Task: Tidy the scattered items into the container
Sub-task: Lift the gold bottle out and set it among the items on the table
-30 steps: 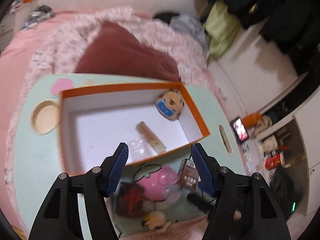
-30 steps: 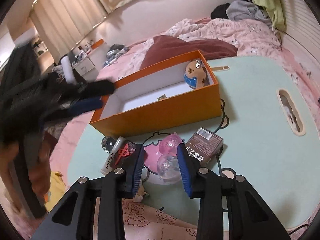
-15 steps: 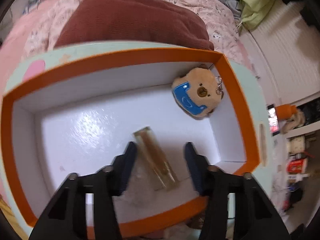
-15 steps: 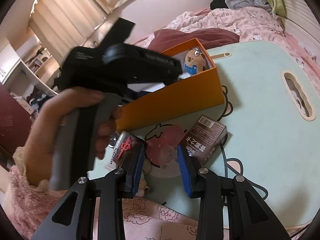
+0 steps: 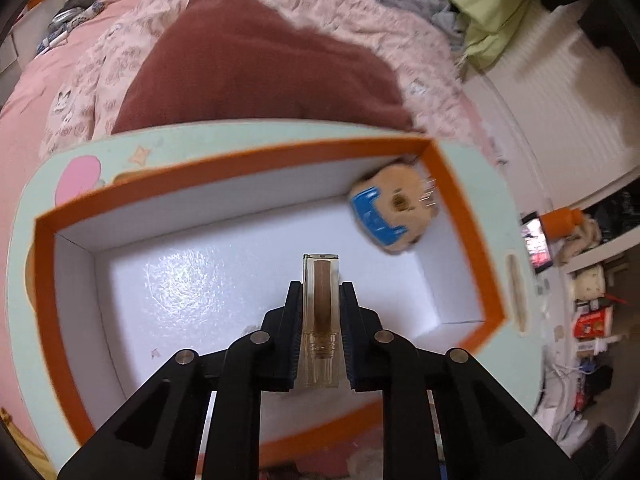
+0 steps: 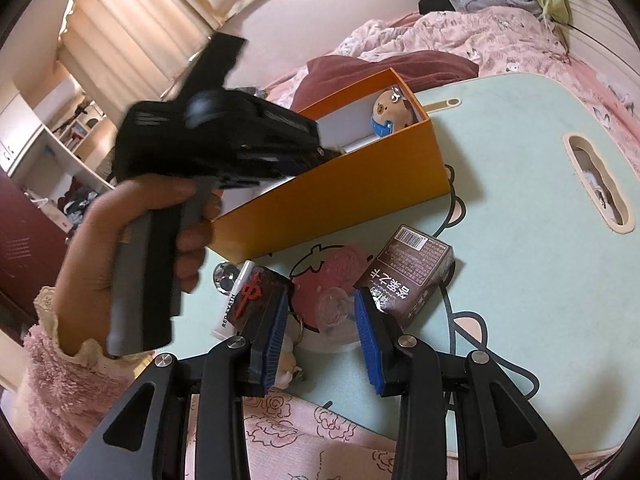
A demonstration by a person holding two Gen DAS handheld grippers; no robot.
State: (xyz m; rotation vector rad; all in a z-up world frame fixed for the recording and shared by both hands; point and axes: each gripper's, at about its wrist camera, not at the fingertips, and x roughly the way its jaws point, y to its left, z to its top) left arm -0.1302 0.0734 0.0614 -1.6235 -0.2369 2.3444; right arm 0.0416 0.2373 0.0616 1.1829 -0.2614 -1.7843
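The clear tube (image 5: 320, 312) w/ brown content is clamped between the closed jaws of the left gripper (image 5: 320, 300), above the white floor of the orange box (image 5: 460, 184). A plush head (image 5: 394, 212) is seen in the box's far right corner. The right gripper (image 6: 322, 312) is held wide open w/ nothing gripped, over a clear capsule (image 6: 334, 314), between a dark red-marked pack (image 6: 254, 294) and a brown carton (image 6: 408, 276) on the mint table (image 6: 540, 240).

A bed (image 6: 500, 36) with pink floral bedding (image 5: 360, 20) fills the room. Cream curtains (image 6: 132, 28) glow with daylight. White open shelves (image 5: 592, 280) stand nearby.
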